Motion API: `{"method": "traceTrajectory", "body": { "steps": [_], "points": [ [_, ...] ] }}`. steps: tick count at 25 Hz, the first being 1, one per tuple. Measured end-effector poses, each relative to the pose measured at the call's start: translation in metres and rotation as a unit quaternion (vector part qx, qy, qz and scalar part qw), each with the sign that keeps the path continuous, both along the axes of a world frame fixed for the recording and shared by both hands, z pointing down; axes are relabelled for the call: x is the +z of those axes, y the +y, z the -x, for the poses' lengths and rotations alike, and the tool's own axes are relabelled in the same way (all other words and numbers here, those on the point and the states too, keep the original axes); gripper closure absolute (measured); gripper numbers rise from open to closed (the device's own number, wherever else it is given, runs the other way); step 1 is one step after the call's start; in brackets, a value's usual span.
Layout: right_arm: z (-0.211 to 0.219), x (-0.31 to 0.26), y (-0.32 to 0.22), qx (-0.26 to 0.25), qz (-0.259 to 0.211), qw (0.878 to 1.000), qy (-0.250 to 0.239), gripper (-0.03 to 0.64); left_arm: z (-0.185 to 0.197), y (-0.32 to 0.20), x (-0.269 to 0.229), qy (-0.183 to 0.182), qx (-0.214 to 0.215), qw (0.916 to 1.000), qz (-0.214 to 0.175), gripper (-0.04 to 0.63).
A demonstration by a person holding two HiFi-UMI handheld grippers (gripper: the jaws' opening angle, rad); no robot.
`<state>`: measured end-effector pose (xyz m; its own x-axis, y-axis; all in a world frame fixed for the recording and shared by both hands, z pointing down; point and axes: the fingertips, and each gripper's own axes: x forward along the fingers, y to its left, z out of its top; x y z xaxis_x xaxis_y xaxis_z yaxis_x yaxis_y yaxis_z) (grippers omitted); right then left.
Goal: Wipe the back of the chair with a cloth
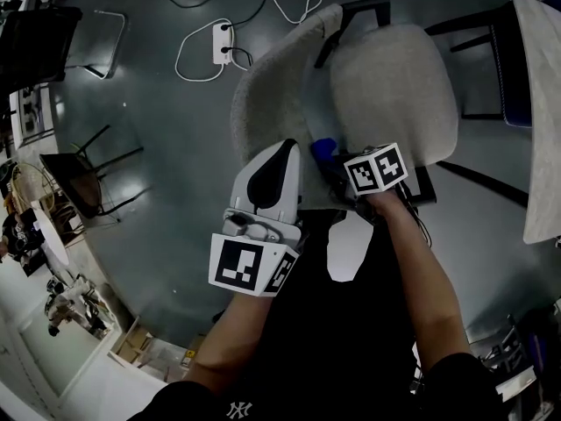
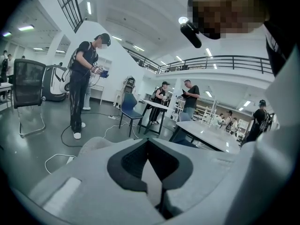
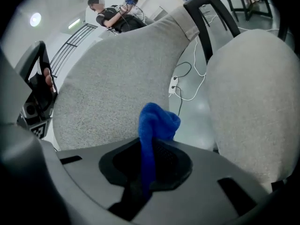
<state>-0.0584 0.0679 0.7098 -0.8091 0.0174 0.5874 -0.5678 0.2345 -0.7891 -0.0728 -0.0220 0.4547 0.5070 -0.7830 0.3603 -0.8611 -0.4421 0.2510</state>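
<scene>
A chair with a grey fabric back [image 1: 272, 86] and grey seat [image 1: 394, 86] stands just ahead of me. My right gripper [image 1: 331, 160] is shut on a blue cloth [image 1: 322, 149], held low between the back and the seat. In the right gripper view the cloth [image 3: 157, 123] sticks up out of the gripper [image 3: 150, 161], a short way from the chair back [image 3: 117, 78], with the seat [image 3: 253, 93] to the right. My left gripper [image 1: 287, 150] hovers beside the back's near edge. Its jaws [image 2: 151, 168] are shut and hold nothing, pointing out over the room.
A white power strip [image 1: 221, 42] with looping cables lies on the floor beyond the chair. A black chair [image 1: 35, 33] stands at the far left, another dark chair frame [image 1: 491, 60] and a white table edge [image 1: 539, 112] at the right. Several people [image 2: 82, 83] and tables [image 2: 206, 132] stand farther off.
</scene>
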Motion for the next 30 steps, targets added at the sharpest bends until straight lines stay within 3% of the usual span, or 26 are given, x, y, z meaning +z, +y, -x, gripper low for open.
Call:
{"method": "traceTrajectory", "body": {
  "steps": [13,20,30],
  "points": [
    [0.03,-0.105,0.002,0.011,-0.026,0.999,-0.041,0.557,0.011,0.007,-0.045,0.002,-0.004,0.9999,0.011,0.588],
    [0.035,-0.16,-0.011,0.06,-0.028,0.991,-0.12,0.557,0.018,0.012,-0.07,0.012,-0.005,0.9998,0.012,0.588],
    [0.015,-0.272,-0.028,0.082,-0.147,0.976,-0.14,0.557,0.021,0.036,-0.117,0.029,0.018,0.9994,0.007,0.588]
  ]
}}
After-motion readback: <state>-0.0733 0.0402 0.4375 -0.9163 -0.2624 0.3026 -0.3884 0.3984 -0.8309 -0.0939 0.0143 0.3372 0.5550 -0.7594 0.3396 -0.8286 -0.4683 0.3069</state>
